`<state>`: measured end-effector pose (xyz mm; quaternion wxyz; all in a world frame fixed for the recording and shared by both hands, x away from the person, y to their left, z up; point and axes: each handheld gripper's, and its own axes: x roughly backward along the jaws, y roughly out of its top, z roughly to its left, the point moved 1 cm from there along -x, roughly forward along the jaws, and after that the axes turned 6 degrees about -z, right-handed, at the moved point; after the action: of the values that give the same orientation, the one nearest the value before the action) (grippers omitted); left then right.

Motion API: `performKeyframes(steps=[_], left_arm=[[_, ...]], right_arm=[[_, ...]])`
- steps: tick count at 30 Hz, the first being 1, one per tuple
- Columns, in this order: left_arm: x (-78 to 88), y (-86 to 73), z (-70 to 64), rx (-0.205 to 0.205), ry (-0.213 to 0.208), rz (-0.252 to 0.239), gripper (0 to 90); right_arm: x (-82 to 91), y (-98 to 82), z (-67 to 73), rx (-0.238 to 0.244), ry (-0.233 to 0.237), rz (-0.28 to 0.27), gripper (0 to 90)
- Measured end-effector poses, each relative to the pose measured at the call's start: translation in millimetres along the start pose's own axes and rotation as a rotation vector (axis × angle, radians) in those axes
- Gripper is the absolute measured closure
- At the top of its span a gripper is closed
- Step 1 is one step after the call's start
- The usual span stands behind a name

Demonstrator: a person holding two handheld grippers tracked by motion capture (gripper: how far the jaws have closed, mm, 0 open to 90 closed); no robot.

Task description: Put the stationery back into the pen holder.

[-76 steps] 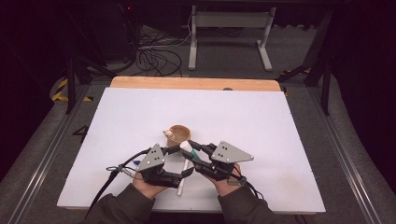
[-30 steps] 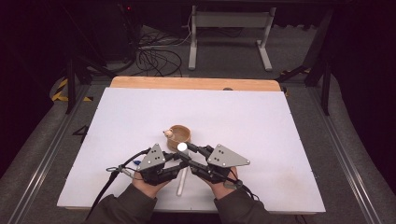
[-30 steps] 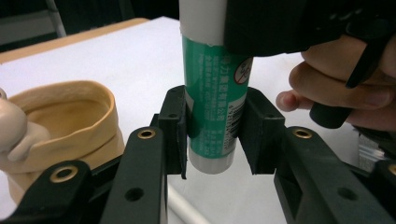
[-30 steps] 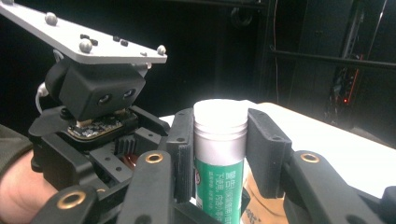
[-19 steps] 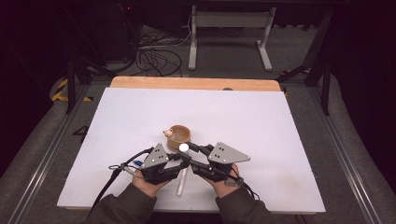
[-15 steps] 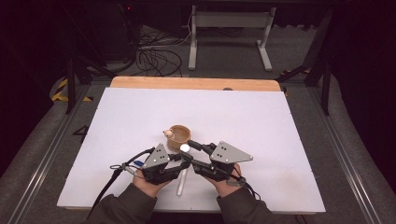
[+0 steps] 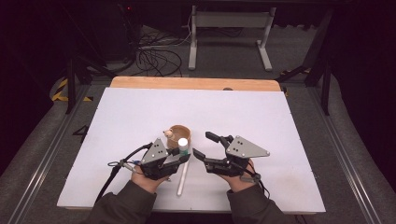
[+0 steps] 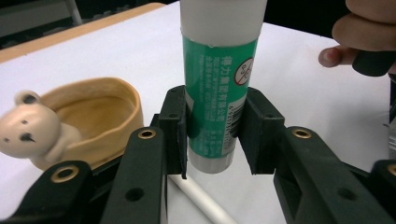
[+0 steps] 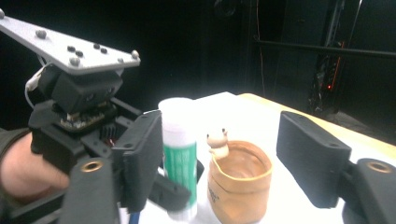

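left gripper (image 7: 180, 156) clamps upright glue stick (image 8: 218, 79); right gripper (image 7: 207, 144) just opened, empty.

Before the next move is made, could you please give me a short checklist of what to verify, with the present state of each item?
1. Left gripper jaws clamp the glue stick: ok.
2. Glue stick upright: ok.
3. Right gripper jaws, which have just been opening, hold nothing: ok.
4. Right gripper apart from the glue stick: ok.
5. Bear cup upright on the white board: ok.
6. Glue stick's cap fully seated: cannot tell.
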<state>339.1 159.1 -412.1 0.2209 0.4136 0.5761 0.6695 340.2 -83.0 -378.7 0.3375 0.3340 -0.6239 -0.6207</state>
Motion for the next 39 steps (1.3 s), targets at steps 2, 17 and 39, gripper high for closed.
performKeyframes(steps=[2,17,39], left_arm=[[0.4,2.8,1.8,0.0,0.008,-0.005,65.5],[-8.3,25.5,23.4,0.017,0.079,-0.04,65.4],[-24.0,30.1,64.7,0.085,0.135,-0.069,65.2]], right_arm=[[3.3,0.3,-4.2,-0.005,0.001,0.007,28.4],[20.8,3.1,-26.1,-0.018,-0.072,0.023,23.2],[38.1,8.5,-39.8,-0.024,-0.164,-0.019,24.5]])
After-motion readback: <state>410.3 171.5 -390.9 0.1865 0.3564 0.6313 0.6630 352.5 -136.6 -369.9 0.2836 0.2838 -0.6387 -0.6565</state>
